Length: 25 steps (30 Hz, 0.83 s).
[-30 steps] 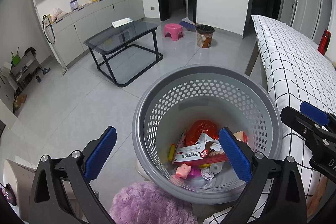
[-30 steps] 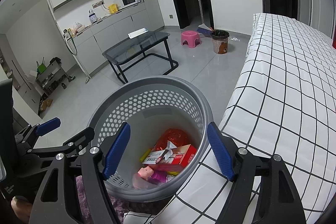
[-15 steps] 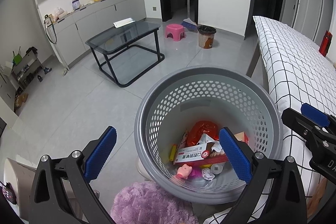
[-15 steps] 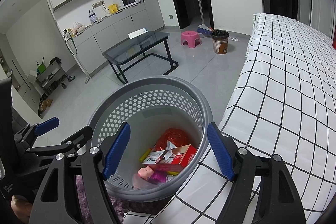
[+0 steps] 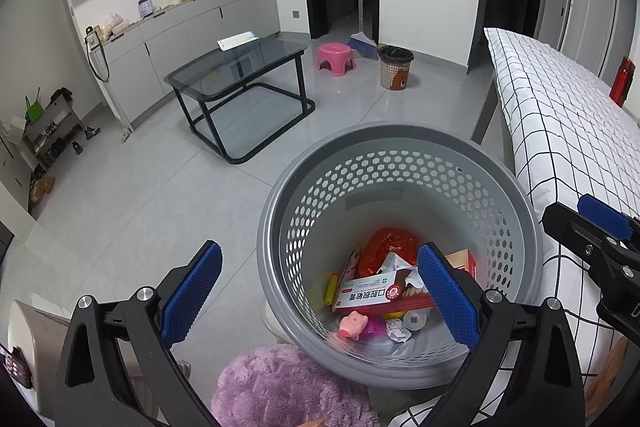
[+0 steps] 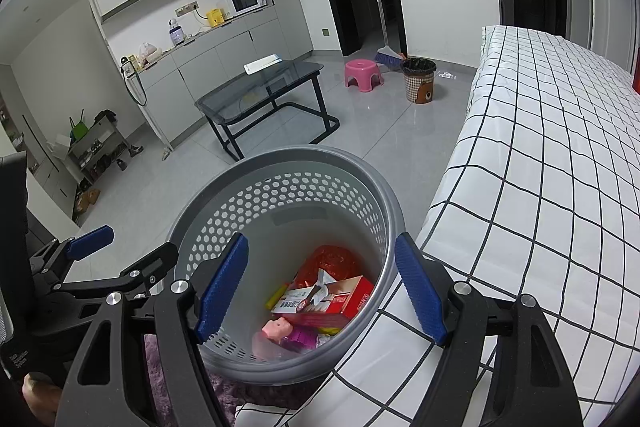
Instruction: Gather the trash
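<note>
Grey perforated round plastic basket (image 5: pixel 400 163).

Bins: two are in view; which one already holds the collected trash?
The grey perforated basket beside the bed, under both open grippers; a red-and-white box and wrappers lie inside. The small brown bin stands far off by the pink stool.

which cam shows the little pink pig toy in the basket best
Left wrist: the pink pig toy lies unobstructed on the grey basket floor, snout visible. Right wrist shows the pig too, more foreshortened, crowded against the red box.
</note>
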{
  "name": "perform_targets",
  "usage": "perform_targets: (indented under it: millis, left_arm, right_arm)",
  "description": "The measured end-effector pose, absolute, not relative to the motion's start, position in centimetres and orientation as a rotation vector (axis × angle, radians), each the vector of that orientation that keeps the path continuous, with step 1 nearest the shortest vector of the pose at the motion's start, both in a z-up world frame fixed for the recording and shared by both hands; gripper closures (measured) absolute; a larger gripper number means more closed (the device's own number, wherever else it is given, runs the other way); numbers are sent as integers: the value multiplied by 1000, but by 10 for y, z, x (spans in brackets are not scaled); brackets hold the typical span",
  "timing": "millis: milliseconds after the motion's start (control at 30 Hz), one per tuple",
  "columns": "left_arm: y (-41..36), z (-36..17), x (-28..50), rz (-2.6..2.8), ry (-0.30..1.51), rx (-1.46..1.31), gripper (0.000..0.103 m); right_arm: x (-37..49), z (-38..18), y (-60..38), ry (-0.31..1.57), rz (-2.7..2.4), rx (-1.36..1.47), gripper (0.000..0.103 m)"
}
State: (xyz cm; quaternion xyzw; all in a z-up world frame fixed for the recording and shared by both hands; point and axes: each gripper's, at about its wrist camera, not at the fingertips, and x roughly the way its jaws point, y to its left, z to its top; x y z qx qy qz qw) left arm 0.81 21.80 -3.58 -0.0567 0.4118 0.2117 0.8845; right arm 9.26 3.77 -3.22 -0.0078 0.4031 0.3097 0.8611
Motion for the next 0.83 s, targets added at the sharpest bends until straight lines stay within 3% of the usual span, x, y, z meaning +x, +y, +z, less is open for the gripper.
perform_targets:
  millis: [833]
  left_arm:
    - [218, -38, 9, 437, 859, -122, 7]
  right_arm:
    - [93, -32, 38, 847, 649, -16, 31]
